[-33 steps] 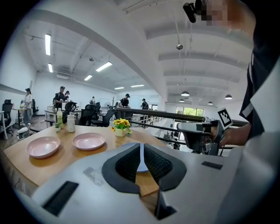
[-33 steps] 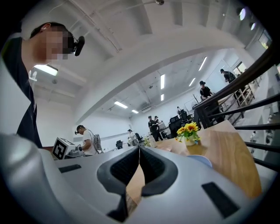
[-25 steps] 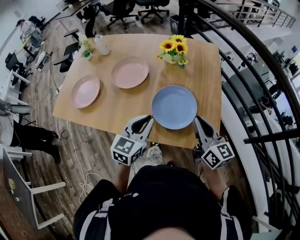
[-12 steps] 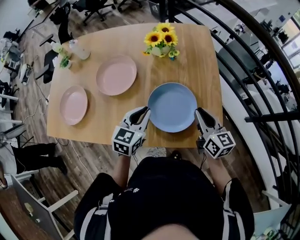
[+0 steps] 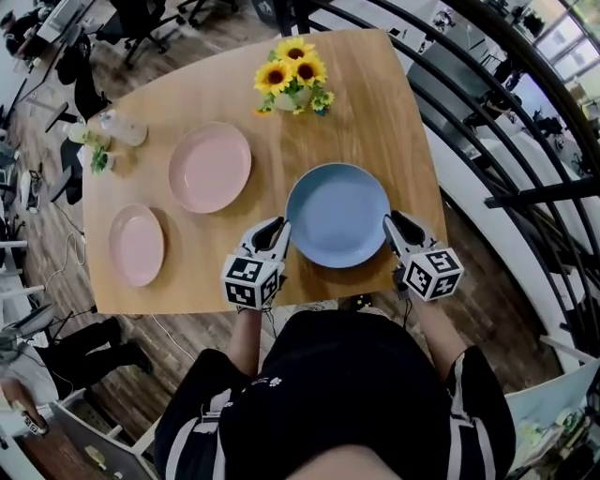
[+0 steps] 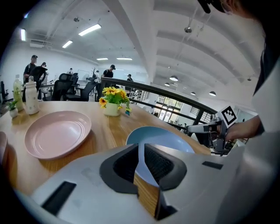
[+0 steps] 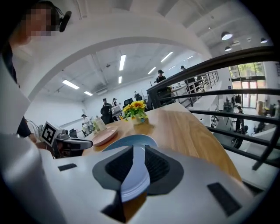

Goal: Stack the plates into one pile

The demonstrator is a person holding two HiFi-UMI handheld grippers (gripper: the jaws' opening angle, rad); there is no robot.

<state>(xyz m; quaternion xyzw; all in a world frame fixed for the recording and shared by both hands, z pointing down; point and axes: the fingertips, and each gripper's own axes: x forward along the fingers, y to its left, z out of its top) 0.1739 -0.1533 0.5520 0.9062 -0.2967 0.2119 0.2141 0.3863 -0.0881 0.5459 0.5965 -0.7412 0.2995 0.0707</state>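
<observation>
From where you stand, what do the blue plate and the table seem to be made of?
The blue plate: probably glazed ceramic or melamine, smooth with a soft sheen; can't tell which. The table: wood or wood-look veneer, satin finish, judging by its brown grain.

The place is an open-plan office. Beyond the wooden bench (image 5: 384, 103), black swivel chairs (image 5: 141, 17) stand on plank flooring at 11 o'clock. A curved black railing (image 5: 539, 192) runs from 1 to 4 o'clock. Strip lights (image 6: 89, 29) hang from a white ceiling over people standing (image 6: 34, 70) among desks.
</observation>
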